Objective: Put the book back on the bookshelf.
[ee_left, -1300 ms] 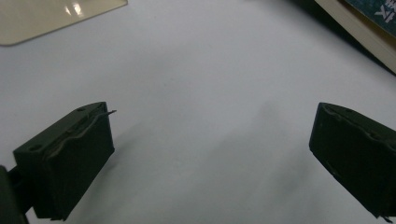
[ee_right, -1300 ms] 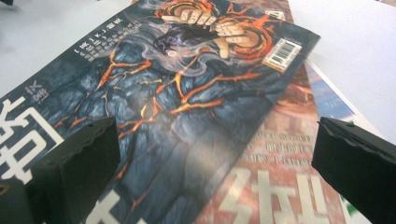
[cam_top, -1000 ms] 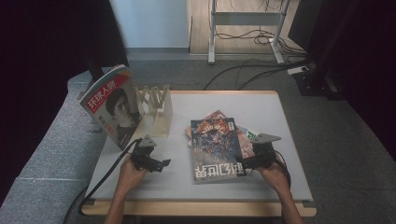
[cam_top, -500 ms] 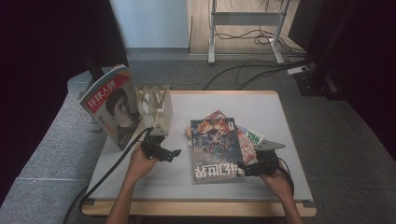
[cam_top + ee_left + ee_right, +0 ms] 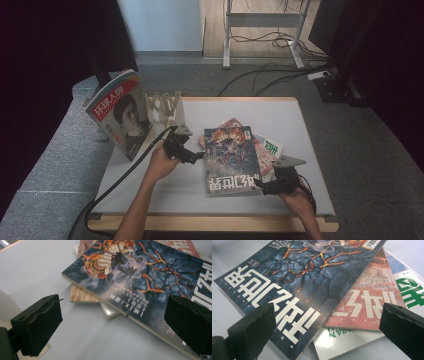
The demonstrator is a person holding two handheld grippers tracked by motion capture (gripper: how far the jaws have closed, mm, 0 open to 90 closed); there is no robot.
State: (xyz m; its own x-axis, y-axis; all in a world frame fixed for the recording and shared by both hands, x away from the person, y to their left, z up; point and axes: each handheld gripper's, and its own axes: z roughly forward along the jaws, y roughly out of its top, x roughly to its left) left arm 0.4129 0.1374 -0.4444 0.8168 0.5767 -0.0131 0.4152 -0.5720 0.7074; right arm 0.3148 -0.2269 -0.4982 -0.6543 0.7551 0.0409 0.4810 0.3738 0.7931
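- The table (image 5: 310, 150) is seen under both grippers, grey-topped with a wooden edge; its surface lies bare just below the jaws in each gripper view.
- A portrait-cover magazine (image 5: 120, 115) is seen standing tilted against a wooden rack (image 5: 162, 106), beyond and outward of the left gripper (image 5: 196, 156); it is judged to be already put away.
- A fanned stack of magazines is found lying flat between the two grippers. The dark-covered magazine (image 5: 231, 157) is placed on top, a red-covered magazine (image 5: 372, 300) is tucked under it, and a green-and-white magazine (image 5: 409, 290) is laid at the bottom.
- The left gripper is held with jaws spread wide and nothing between them; the top magazine's far corner (image 5: 140, 280) is seen just ahead of it, not yet touched.
- The right gripper (image 5: 262, 186) is likewise held agape and empty, with the top magazine's near edge (image 5: 284, 297) close before its jaws.
- The work is judged to be early: one magazine is racked, three remain flat, and the top one has yet to be gripped and lifted.
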